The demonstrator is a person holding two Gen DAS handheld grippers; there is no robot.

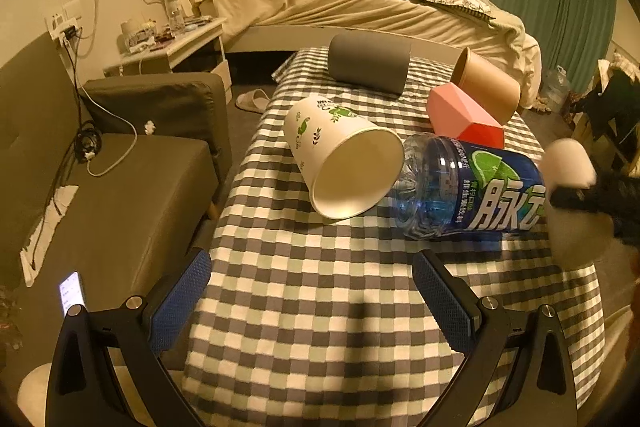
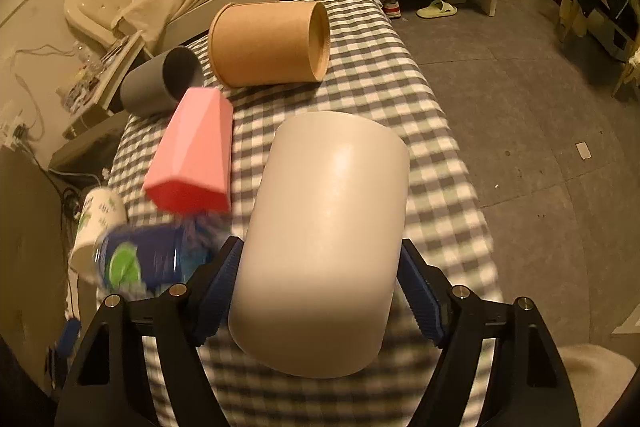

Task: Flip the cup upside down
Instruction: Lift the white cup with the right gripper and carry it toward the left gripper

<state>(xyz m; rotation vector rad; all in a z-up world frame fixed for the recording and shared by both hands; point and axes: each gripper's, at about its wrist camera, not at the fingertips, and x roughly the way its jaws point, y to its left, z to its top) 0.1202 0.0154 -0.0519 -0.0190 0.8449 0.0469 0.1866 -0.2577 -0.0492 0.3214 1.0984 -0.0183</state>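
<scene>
Right claw [image 2: 320,291] clamps the white cup [image 2: 324,239] above the bench [image 2: 440,131], left claw [image 1: 312,291] wide open, empty; smooth wall may slip mid-turn, striking the bottle [image 2: 148,259].

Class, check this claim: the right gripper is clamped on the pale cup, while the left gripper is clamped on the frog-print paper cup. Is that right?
Not quite. The left gripper is open and holds nothing; the frog-print paper cup lies on its side on the checked cloth ahead of it, as the left wrist view shows. The right gripper is indeed clamped on the pale cup.
</scene>
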